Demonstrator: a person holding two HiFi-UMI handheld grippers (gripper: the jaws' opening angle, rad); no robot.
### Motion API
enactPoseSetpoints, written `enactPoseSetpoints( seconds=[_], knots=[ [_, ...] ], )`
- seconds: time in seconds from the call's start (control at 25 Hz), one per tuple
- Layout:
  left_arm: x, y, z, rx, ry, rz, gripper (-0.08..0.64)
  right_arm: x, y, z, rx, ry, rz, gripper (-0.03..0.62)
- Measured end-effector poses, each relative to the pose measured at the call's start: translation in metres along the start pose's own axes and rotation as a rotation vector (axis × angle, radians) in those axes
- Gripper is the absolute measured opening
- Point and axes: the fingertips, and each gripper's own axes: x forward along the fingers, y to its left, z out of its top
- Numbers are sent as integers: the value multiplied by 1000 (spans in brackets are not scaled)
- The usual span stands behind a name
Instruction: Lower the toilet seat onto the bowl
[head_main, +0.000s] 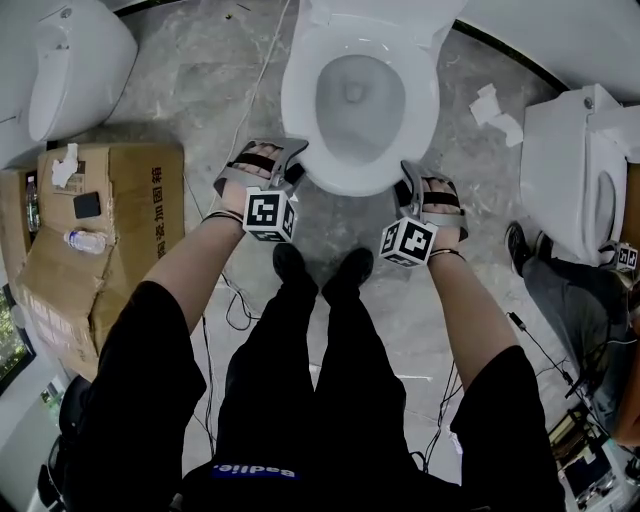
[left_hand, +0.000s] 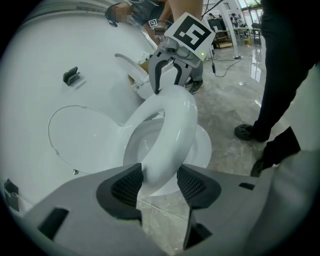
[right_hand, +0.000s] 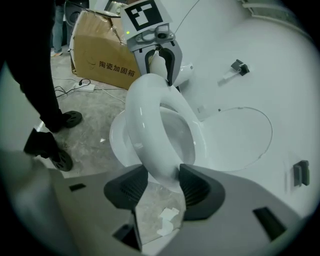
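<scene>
Three white toilets: middle toilet (head_main: 360, 110), left toilet (head_main: 60, 70), right toilet (head_main: 575, 170). One toilet seat (left_hand: 172, 120). Two claws: left claw (left_hand: 159, 185), right claw (right_hand: 162, 185). Two marker cubes: left cube (head_main: 270, 215), right cube (head_main: 408, 242). One cardboard box (head_main: 120, 230), with one plastic bottle (head_main: 88, 241) and one crumpled paper (head_main: 63, 165) on it.

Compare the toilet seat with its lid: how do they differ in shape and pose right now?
The toilet seat is an open ring, the lid a solid oval. The seat lies low over the bowl; the lid stands raised behind it. The seat's sides sit between the open jaws of the left gripper and right gripper; the lid is untouched. Both are glossy white.
</scene>
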Motion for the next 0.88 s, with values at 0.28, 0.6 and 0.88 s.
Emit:
enactPoseSetpoints(
  seconds=[0.28, 0.6, 0.88],
  knots=[
    [26, -44, -15, 51, 5, -89, 216, 27, 43, -9, -14, 32, 87, 212],
    [47, -67, -27, 87, 2, -133, 216, 51, 72, -14, 0, 64, 155, 218],
    [61, -83, -34, 55, 14, -172, 216, 66, 88, -17, -12, 89, 194, 218]
  ],
)
